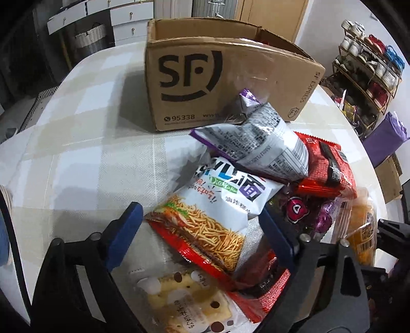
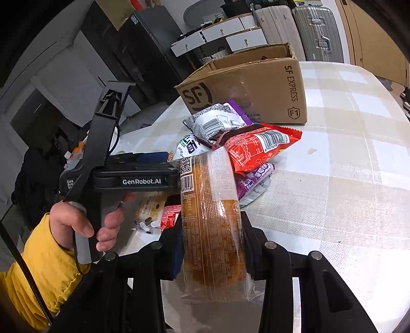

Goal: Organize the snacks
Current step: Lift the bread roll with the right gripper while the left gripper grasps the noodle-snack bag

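Note:
A pile of snack packs lies on the table in front of an open SF cardboard box [image 1: 205, 76], also in the right wrist view [image 2: 256, 84]. My left gripper [image 1: 202, 225] is open, its blue fingers on either side of a white noodle snack bag [image 1: 217, 217]; a cracker pack [image 1: 187, 302] lies below it. A silver-purple bag [image 1: 258, 146] and a red pack [image 1: 325, 166] lie behind. My right gripper [image 2: 211, 238] is shut on a clear-wrapped orange-brown cake pack [image 2: 212, 225], also seen in the left wrist view [image 1: 361, 230]. The left gripper shows in the right wrist view [image 2: 143, 176].
The table [image 2: 346, 153] has a pale checked cloth. A shoe rack [image 1: 366, 76] stands at the right, white drawers [image 1: 123, 18] and suitcases [image 2: 315, 33] behind the box. A purple candy bag [image 2: 253, 181] lies in the pile.

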Demonstrator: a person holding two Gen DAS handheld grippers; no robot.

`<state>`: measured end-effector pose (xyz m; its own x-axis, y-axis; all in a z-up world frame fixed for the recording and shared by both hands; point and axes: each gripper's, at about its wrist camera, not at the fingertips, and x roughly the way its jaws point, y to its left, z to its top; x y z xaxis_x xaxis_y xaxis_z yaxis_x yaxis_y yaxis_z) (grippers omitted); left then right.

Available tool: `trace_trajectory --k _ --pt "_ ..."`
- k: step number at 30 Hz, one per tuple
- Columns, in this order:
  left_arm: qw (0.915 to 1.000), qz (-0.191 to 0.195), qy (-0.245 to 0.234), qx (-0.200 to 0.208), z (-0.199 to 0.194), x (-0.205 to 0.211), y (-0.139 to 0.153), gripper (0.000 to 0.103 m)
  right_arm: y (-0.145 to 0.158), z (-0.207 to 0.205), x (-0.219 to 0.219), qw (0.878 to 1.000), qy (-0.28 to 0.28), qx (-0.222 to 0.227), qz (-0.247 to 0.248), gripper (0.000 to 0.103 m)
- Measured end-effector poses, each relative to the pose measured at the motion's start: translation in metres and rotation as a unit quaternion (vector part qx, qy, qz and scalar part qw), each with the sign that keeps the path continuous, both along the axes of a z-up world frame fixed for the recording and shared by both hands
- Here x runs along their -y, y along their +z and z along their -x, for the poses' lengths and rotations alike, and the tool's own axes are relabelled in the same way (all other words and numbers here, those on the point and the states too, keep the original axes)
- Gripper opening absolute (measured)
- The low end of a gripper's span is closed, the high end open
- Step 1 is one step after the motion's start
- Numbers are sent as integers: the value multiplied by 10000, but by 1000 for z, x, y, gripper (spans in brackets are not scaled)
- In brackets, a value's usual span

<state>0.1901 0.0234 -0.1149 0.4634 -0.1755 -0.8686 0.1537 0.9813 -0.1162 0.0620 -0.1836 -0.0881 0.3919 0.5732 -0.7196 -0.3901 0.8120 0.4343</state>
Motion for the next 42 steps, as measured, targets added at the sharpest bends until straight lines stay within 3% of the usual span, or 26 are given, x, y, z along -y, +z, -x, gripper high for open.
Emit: trace_trajectory --k 4,6,12,13,14,21,26,29,31,33,39,42 --pt "9997 247 85 -24 0 -10 0 82 -1 1 0 10000 -25 -15 -10 38" --pt "9994 306 159 -27 4 -16 2 70 -1 2 0 10000 -38 -14 3 38" --pt "9984 458 329 -16 10 -32 6 63 -1 3 5 9999 -140 7 -84 38" --pt "9982 479 369 46 13 -34 9 54 0 3 6 9998 -160 25 -90 38" --pt "9976 596 341 96 14 -37 12 31 0 3 7 9998 -171 37 -93 38" --pt "9980 506 357 134 26 -42 13 31 2 7 6 9998 -171 75 -116 38" --pt "9965 729 391 105 34 -46 16 31 2 7 6 9998 -160 74 -118 38" --pt "9975 452 470 279 36 -46 19 34 3 7 6 9998 -152 79 -132 38" --pt "9974 477 339 430 35 -48 25 45 2 6 6 9998 -149 70 -148 38" --pt "9966 612 277 484 32 -50 27 75 2 6 5 9997 -126 61 -179 38" --pt "9952 890 132 386 12 -52 23 77 4 6 2 9997 -17 46 -259 38" --pt "9962 819 -111 288 2 -44 17 77 3 5 2 9995 14 0 -306 38"
